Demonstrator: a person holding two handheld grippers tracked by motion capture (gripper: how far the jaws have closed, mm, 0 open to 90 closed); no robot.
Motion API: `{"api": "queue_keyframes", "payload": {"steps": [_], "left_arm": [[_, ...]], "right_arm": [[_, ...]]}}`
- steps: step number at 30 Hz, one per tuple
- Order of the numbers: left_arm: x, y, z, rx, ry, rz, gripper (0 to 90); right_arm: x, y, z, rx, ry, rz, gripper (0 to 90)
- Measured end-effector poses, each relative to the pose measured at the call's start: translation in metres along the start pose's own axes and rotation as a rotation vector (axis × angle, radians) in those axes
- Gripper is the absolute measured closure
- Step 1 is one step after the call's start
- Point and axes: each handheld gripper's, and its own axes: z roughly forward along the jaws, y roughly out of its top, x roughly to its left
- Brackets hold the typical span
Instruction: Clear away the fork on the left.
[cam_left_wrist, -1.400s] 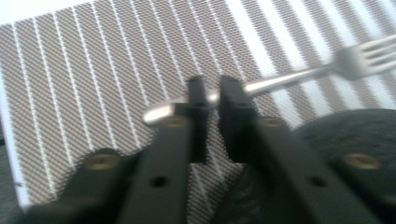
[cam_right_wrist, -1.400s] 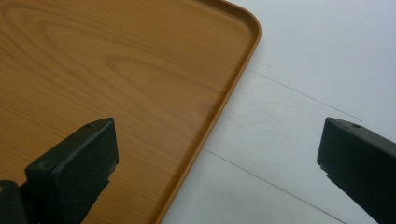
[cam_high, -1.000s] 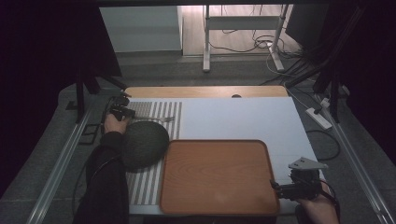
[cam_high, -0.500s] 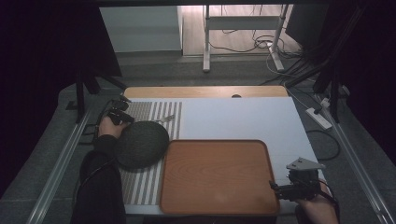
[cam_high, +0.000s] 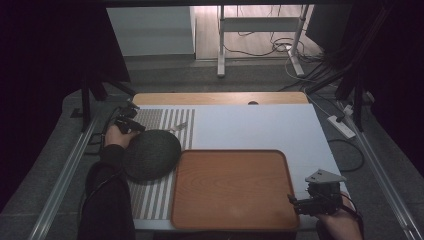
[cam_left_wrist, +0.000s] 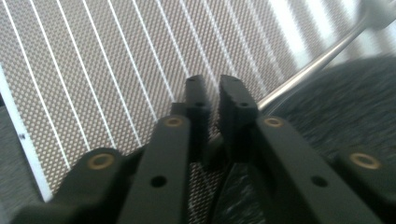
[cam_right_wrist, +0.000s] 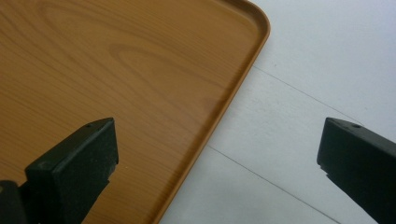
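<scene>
Wooden tray (cam_high: 235, 187) sits empty mid-bench. Left gripper (cam_left_wrist: 212, 100), jaws nearly shut on nothing, hovers over the striped mat (cam_left_wrist: 93, 70) by the metal spoon handle (cam_left_wrist: 303, 70) beside the dark grey bowl (cam_high: 150, 155); I'd guess grabbing it comes next. Right gripper (cam_high: 312, 202) idles, jaws wide.

The metal utensil (cam_left_wrist: 299, 77) runs blurred past the top edge, its near end hidden behind the left hand-held gripper (cam_left_wrist: 212, 100), whose jaws stand nearly together.

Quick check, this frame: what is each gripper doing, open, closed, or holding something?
Left gripper: jaws nearly closed, a thin gap left, holding nothing visible, above the striped mat.
Right gripper: wide open, empty, over the tray edge.
</scene>
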Motion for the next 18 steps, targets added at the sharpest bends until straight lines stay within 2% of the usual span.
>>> {"api": "queue_keyframes", "payload": {"steps": [3, 10, 12, 14, 16, 18], "left_arm": [[-0.003, 0.003, -0.003, -0.028, -0.019, 0.010, 62.6], [-0.016, 0.014, 0.002, -0.072, -0.057, 0.046, 26.8], [-0.021, 0.018, 0.004, -0.067, -0.083, 0.050, 18.6], [-0.027, 0.021, 0.008, -0.050, -0.106, 0.074, 11.2], [-0.035, 0.025, 0.013, -0.025, -0.112, 0.110, 2.8], [-0.044, 0.029, 0.018, 0.002, -0.101, 0.138, 0.0]], "right_arm": [[0.000, 0.000, 0.000, 0.001, 0.000, -0.002, 0.0], [0.000, 0.000, 0.000, 0.002, 0.000, -0.001, 0.0], [0.000, 0.000, 0.000, 0.001, 0.001, 0.001, 0.0], [0.000, 0.000, 0.000, 0.001, 0.001, 0.002, 0.0], [0.000, 0.000, 0.000, 0.002, 0.001, 0.001, 0.0], [0.000, 0.000, 0.000, 0.002, 0.001, 0.000, 0.0]]}}
